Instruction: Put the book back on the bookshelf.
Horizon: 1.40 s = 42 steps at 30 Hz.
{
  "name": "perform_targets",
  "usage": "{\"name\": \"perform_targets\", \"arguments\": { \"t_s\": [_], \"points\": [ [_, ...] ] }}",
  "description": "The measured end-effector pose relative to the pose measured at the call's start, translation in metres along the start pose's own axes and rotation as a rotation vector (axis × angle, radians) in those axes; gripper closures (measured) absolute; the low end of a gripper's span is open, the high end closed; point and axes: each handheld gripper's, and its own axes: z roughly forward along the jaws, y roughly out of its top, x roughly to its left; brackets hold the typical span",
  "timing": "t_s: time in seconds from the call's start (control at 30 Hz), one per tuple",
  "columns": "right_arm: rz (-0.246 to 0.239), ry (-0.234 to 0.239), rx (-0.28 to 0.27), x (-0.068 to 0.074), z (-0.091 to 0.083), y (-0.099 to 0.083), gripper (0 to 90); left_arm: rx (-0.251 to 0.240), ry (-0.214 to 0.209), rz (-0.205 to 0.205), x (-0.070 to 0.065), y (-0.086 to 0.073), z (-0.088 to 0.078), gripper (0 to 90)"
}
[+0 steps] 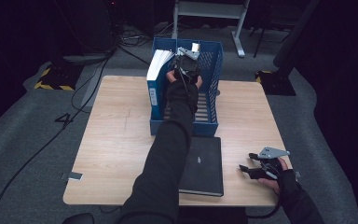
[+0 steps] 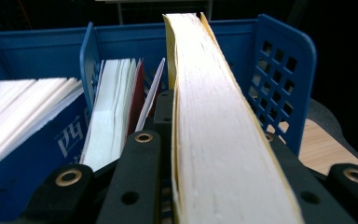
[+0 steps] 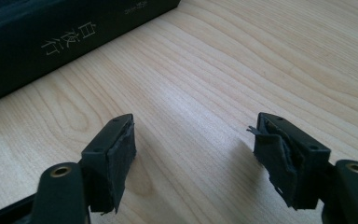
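Observation:
My left gripper (image 1: 186, 58) reaches into the far end of a blue slotted file rack (image 1: 214, 60) and is shut on a thick yellow-covered book (image 2: 214, 140). The book stands on edge between the jaws, its cream page edges facing the left gripper view. The rack's perforated wall (image 2: 279, 70) rises to its right. More books (image 2: 114, 107) stand in the slot to its left. A black hardcover book (image 1: 204, 165) lies flat at the table's near edge. My right gripper (image 1: 247, 170) hovers low to its right, open, with bare wood between its pads (image 3: 116, 158).
A thick white book (image 1: 158, 65) leans in the rack's left compartment. The black book's spine (image 3: 51, 37) bears pale characters. The wooden table (image 1: 116, 140) has bare surface on its left and right sides. A desk frame (image 1: 209, 11) and cables lie on the floor behind.

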Motion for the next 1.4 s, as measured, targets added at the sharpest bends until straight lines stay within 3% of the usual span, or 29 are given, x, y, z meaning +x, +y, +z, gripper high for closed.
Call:
{"name": "perform_targets", "arguments": {
  "t_s": [0.37,0.5,0.8,0.93,1.17,1.27,1.4],
  "points": [
    [0.0,-0.003,-0.003,-0.001,0.0,0.0,29.7,0.0,0.031,-0.057,-0.01,-0.021,0.014,74.9],
    [0.004,-0.003,-0.005,-0.002,-0.001,0.0,29.9,0.005,0.029,-0.052,-0.013,-0.03,0.018,74.8],
    [0.002,-0.004,-0.004,-0.002,-0.001,0.0,29.9,0.029,0.005,-0.086,-0.008,-0.047,0.024,74.6],
    [0.003,-0.003,-0.001,-0.002,-0.001,-0.001,29.9,0.038,-0.006,-0.058,-0.007,-0.049,0.024,74.2],
    [0.0,-0.006,0.0,-0.002,-0.001,-0.001,30.7,0.042,-0.028,-0.049,-0.004,-0.054,0.02,71.4],
    [0.002,-0.007,0.003,-0.002,-0.001,-0.001,31.0,0.043,-0.049,-0.022,-0.003,-0.056,0.018,69.8],
    [0.004,-0.006,0.003,-0.002,-0.001,-0.001,30.7,0.057,-0.074,-0.03,-0.002,-0.058,0.015,66.4]
  ]
}}
